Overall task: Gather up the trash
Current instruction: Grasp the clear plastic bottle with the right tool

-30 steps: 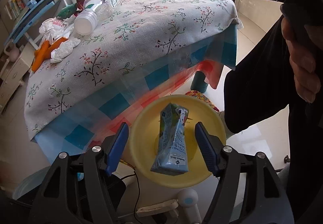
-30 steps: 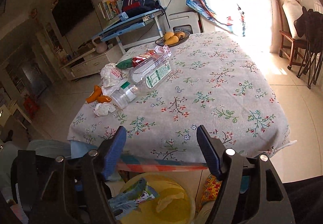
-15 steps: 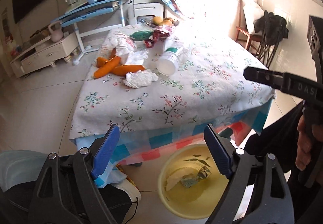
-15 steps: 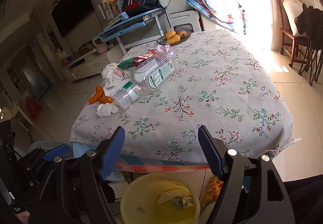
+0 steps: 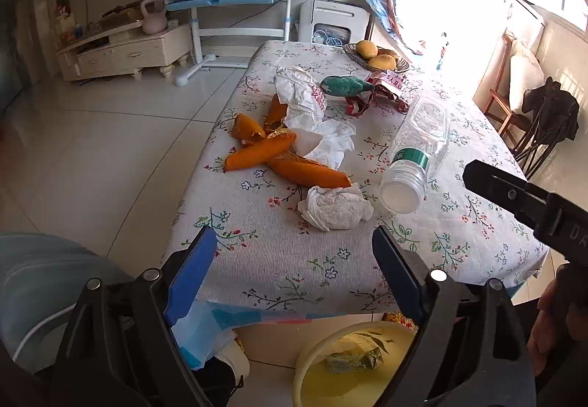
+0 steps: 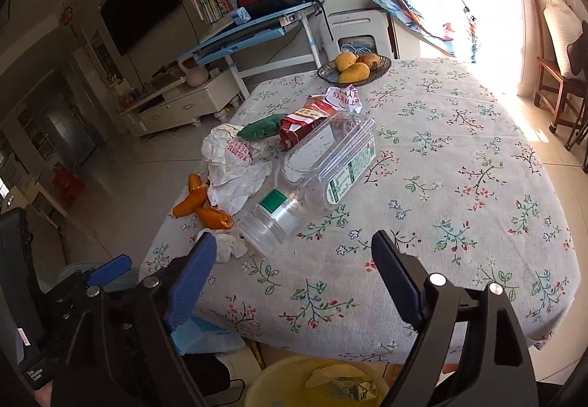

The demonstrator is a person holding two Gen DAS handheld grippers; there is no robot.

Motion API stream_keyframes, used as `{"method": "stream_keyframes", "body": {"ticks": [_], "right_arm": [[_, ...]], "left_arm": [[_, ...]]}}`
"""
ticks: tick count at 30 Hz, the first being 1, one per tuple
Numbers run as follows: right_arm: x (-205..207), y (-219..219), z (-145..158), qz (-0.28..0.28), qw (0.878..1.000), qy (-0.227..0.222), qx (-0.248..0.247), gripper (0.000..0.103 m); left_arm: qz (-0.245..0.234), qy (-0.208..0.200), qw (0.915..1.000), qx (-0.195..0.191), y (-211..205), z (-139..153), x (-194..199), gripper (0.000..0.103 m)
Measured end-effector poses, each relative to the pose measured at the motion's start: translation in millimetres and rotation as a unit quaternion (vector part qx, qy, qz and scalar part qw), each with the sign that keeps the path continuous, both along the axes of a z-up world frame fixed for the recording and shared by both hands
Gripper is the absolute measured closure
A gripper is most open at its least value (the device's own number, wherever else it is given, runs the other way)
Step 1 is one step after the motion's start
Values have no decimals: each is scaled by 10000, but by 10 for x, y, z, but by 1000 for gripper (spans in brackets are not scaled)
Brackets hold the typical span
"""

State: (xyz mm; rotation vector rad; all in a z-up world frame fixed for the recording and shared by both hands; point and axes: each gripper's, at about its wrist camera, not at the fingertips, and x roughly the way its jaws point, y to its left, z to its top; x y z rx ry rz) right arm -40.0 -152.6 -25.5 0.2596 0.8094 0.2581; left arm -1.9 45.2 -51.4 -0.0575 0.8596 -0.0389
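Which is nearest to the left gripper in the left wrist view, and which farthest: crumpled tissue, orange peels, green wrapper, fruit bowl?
1. Crumpled tissue, just ahead of the open left gripper.
2. Orange peels, further in, left of centre.
3. Green wrapper, beyond the white bag.
4. Fruit bowl, at the far edge.

A table under a flowered cloth lies ahead of the fingers. Just beyond the left pair rests a crumpled tissue; farther out lie orange peels, a clear bottle on its side, wrappers and a fruit bowl.
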Motion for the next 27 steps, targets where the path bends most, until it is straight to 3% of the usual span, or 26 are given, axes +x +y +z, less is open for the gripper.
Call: {"method": "stream_keyframes", "body": {"ticks": [12, 19, 23, 25, 27], "right_arm": [[1017, 112, -407, -710, 9932, 899, -195, 19], [1174, 122, -441, 34, 9923, 1049, -652, 26], [1099, -51, -407, 489, 9874, 1269, -814, 42], [1041, -108, -383, 625, 9850, 1358, -863, 46], [952, -146, -359, 698, 9853, 1336, -800, 46]], "left_arm": [[157, 295, 9994, -89, -38, -241, 402, 20], [72, 402, 9991, -122, -108, -344, 534, 20], [-14, 367, 9992, -177, -176, -369, 574, 20], [-198, 311, 9989, -300, -222, -361, 577, 34], [-478, 329, 9973, -442, -273, -353, 571, 61]]}}
